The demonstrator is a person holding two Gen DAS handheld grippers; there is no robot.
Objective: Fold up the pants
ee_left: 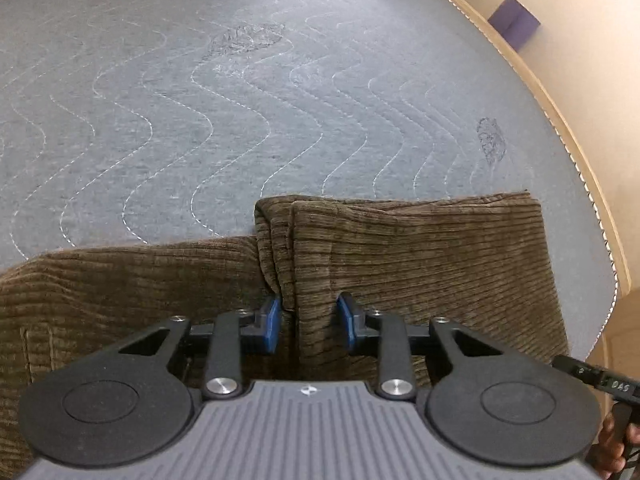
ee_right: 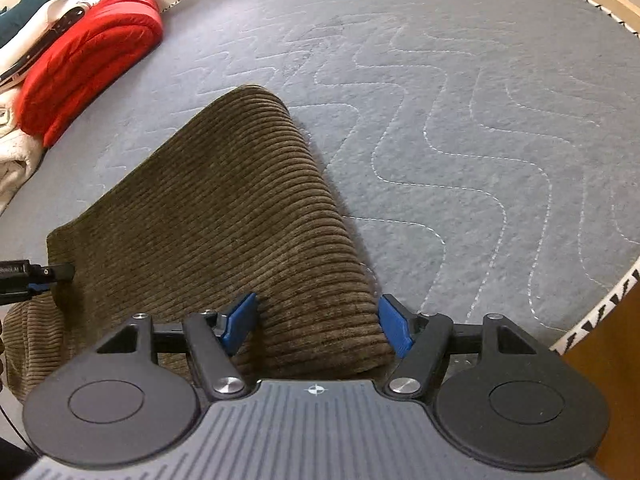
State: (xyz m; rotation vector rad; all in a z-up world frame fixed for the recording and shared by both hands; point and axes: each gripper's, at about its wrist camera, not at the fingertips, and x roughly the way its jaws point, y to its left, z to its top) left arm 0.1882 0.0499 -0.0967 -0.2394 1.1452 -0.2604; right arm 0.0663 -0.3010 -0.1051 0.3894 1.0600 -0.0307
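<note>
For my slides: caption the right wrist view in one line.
Right gripper, jaws open, straddles folded brown corduroy pants on a grey quilted pad; red folded garment lies beyond.

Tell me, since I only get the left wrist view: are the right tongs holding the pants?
Observer: No. The right tongs are open. They straddle the pants without pinching them.
Operator: Which part are they over?
Observer: A folded-over layer. Its rounded far end lies near a red folded garment.
Operator: Anything on the tongs' right side?
Observer: A brown wooden surface, just past the edge of the mattress.
</note>
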